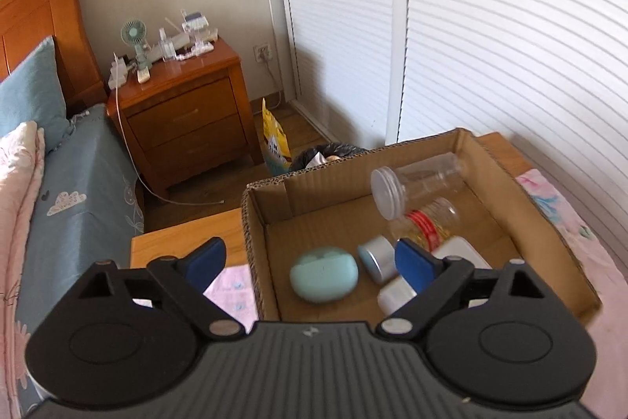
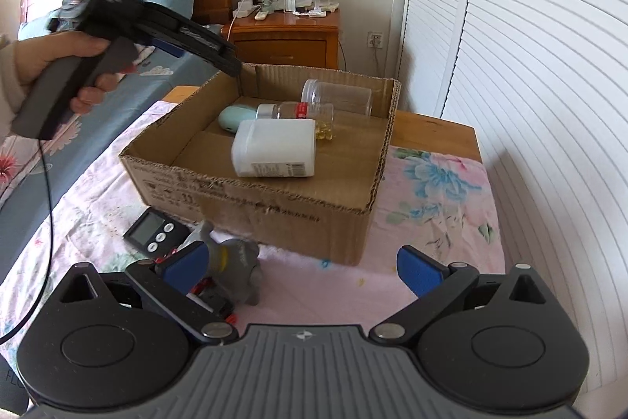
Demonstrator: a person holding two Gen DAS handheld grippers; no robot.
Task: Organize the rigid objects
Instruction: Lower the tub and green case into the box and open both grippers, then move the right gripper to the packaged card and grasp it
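Blue-padded right gripper [image 2: 304, 271] gapes wide, clamping nothing, near a grey plush toy [image 2: 235, 268] on the pink cloth. Farther off, the left gripper [image 1: 310, 262] hangs spread and empty over the brown cardboard box [image 2: 274, 199], where a mint oval case [image 1: 324, 273], white plastic bottle [image 2: 274, 154] and clear jars [image 1: 416, 187] lie.

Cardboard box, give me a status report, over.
Both grippers open, empty. Cardboard box holds four containers and a mint case. Timer and grey toy outside.

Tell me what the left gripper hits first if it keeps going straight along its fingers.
Probably the mint green case on the cardboard box floor: it lies between the open left gripper fingers. Depth is uncertain.
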